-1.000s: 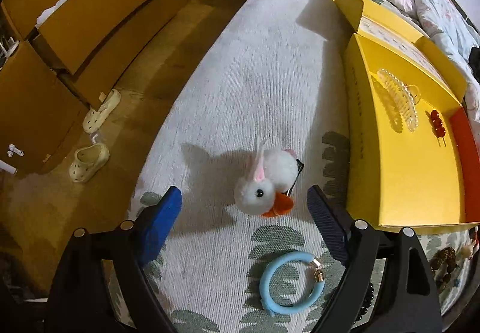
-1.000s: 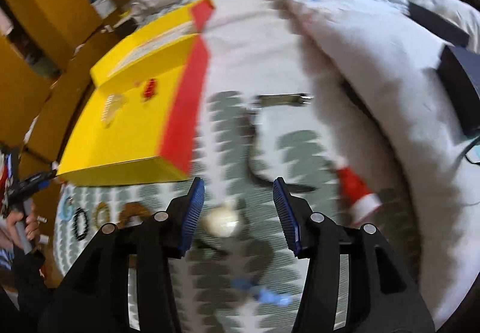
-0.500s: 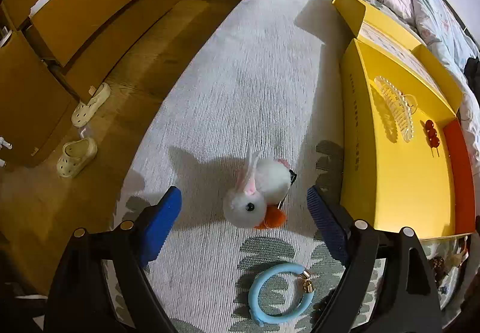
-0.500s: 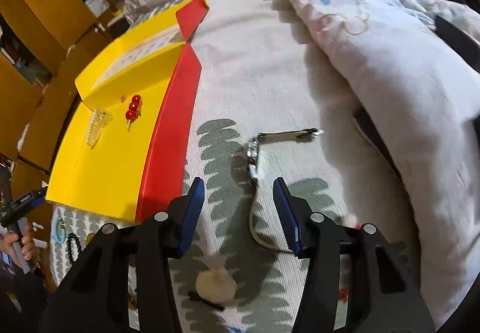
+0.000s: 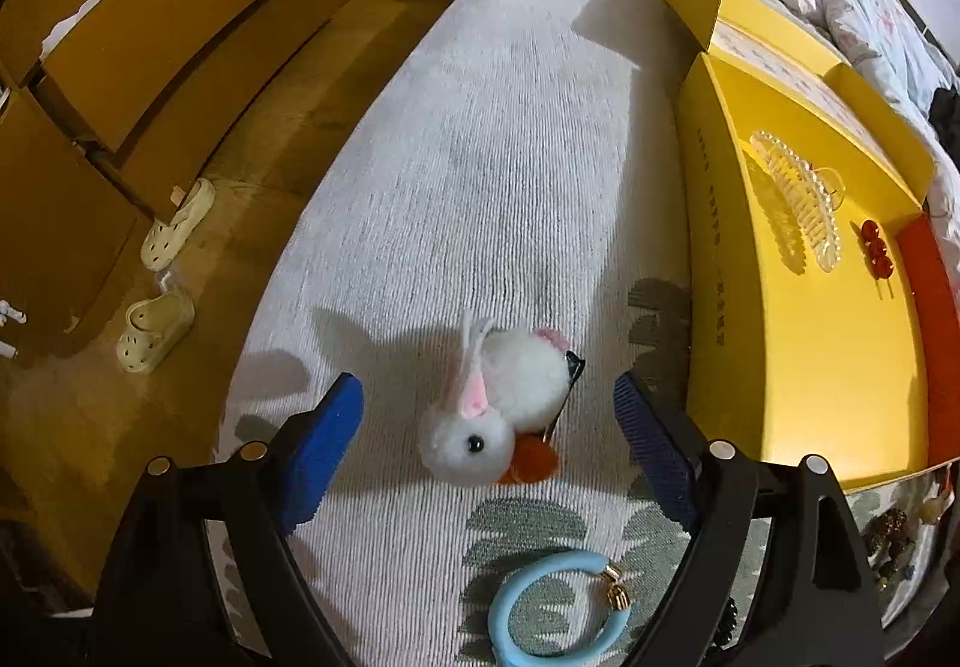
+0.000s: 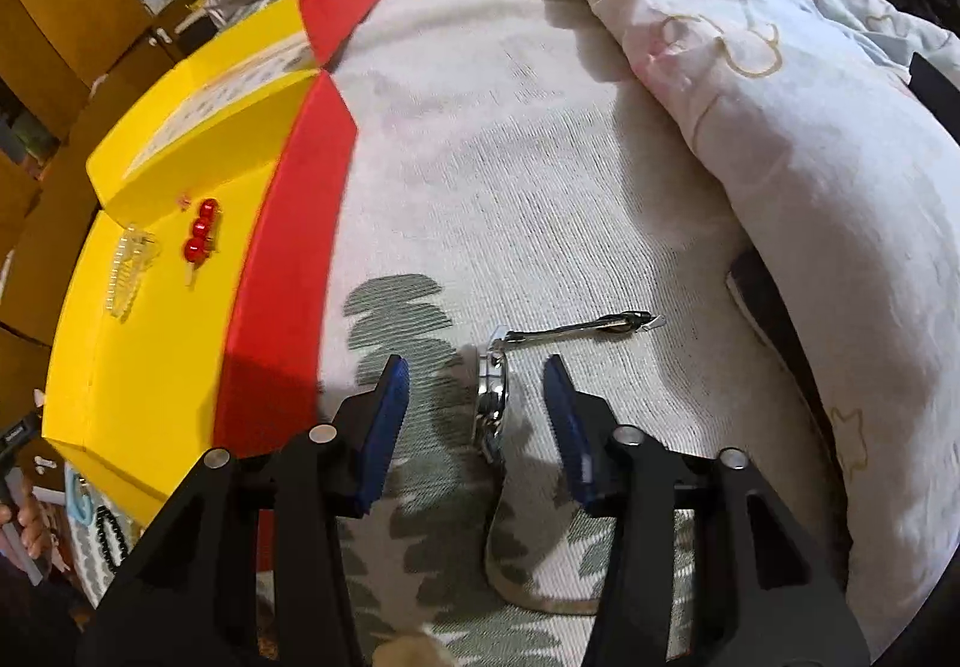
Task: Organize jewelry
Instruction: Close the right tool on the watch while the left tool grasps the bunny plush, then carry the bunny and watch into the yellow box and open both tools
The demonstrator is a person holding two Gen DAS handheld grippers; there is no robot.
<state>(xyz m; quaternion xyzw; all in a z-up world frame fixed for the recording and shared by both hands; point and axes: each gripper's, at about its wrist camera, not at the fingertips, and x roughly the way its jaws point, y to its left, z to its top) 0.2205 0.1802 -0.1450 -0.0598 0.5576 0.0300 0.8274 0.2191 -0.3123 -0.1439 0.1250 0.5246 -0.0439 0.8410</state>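
Observation:
A white fluffy rabbit hair clip [image 5: 498,415] with an orange carrot lies on the grey bedspread, between the open fingers of my left gripper [image 5: 489,427]. A blue hair ring [image 5: 555,616] lies just below it. A silver wristwatch [image 6: 495,397] lies on its side between the open fingers of my right gripper [image 6: 477,415]; its strap runs right and down. The yellow box [image 5: 810,343] with a red side flap [image 6: 288,277] holds a clear claw clip [image 5: 798,199] and a red bead pin [image 5: 876,253]; these also show in the right wrist view [image 6: 129,271] [image 6: 201,235].
A rumpled pale quilt [image 6: 780,96] lies to the right of the watch. Dark beads and small trinkets [image 5: 888,535] lie by the box's near corner. Wooden cabinets [image 5: 150,36] and two cream slippers [image 5: 156,331] are on the floor left of the bed.
My left gripper has moved closer to the rabbit clip, which now sits between its fingers. My right gripper has swung forward from a round cream item to the watch, now between its fingers.

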